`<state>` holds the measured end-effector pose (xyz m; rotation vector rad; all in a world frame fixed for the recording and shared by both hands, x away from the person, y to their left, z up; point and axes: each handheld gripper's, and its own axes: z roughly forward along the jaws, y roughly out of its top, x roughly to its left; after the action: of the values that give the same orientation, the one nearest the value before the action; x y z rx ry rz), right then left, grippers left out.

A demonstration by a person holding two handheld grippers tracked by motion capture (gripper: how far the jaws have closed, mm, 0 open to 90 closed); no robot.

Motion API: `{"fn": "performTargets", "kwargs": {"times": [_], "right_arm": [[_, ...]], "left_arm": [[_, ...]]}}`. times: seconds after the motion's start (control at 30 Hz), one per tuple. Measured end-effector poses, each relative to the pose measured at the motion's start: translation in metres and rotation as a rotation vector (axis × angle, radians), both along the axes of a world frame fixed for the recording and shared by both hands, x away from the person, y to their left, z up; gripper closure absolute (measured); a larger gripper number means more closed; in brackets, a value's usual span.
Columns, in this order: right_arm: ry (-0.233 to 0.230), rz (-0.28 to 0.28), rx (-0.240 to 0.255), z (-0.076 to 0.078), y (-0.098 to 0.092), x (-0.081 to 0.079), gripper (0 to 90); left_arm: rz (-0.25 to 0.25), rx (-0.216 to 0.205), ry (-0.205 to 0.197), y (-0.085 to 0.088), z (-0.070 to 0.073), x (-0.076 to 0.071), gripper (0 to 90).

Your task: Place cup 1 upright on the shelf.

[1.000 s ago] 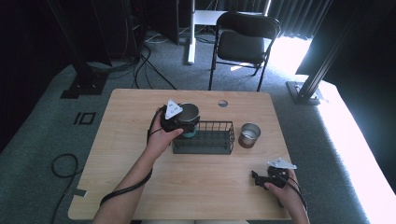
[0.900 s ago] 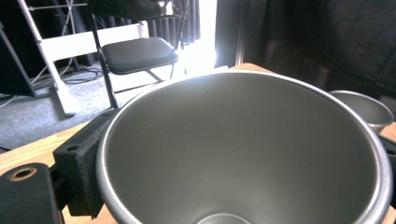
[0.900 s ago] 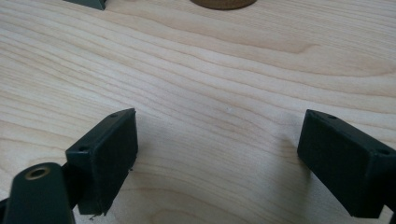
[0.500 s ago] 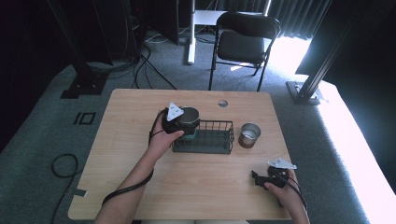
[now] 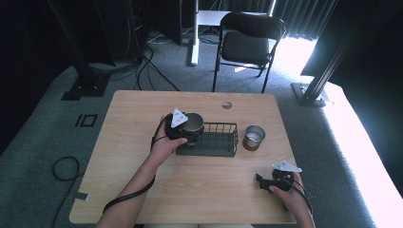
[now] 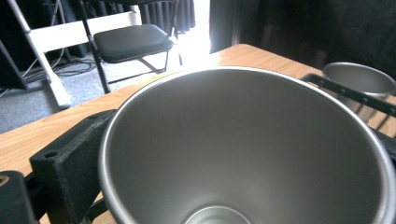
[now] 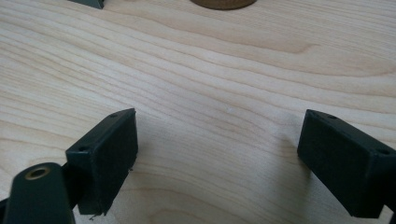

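Note:
A steel cup (image 5: 193, 123) is held upright over the left end of a black wire basket (image 5: 216, 143); my left gripper (image 5: 189, 132) is shut on it. In the left gripper view the cup's open mouth (image 6: 243, 149) is close up, with one black finger (image 6: 70, 163) against its outer left wall; the other finger is hidden. A second steel cup (image 5: 253, 137) (image 6: 359, 79) stands on the table just right of the basket. My right gripper (image 5: 261, 182) (image 7: 219, 158) rests low over bare wood near the front right, open, with nothing between its fingers (image 7: 105, 149).
The wooden table (image 5: 142, 109) has a round cable hole (image 5: 227, 105) near its far edge. A black folding chair (image 5: 249, 45) stands beyond the table. The basket's rim (image 6: 345, 93) runs just right of the held cup.

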<state>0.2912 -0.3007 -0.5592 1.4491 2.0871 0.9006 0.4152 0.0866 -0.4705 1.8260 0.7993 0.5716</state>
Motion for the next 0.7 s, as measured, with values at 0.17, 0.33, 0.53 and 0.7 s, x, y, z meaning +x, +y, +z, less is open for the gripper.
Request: {"fn": "performTargets", "kwargs": {"times": [0.17, 0.33, 0.53, 0.7], "right_arm": [[0.0, 0.0, 0.0, 0.0, 0.0, 0.0, 11.7], [0.0, 0.0, 0.0, 0.0, 0.0, 0.0, 11.8], [0.0, 0.0, 0.0, 0.0, 0.0, 0.0, 11.8], [0.0, 0.0, 0.0, 0.0, 0.0, 0.0, 11.8]], "left_arm": [[0.008, 0.011, 0.003, 0.0, 0.002, -0.003, 2.4], [0.035, 0.016, 0.003, 0.003, 0.005, -0.007, 2.3], [0.036, 0.031, -0.006, 0.008, 0.007, -0.013, 2.3], [0.025, 0.034, -0.004, 0.011, 0.008, -0.019, 2.3]]}}
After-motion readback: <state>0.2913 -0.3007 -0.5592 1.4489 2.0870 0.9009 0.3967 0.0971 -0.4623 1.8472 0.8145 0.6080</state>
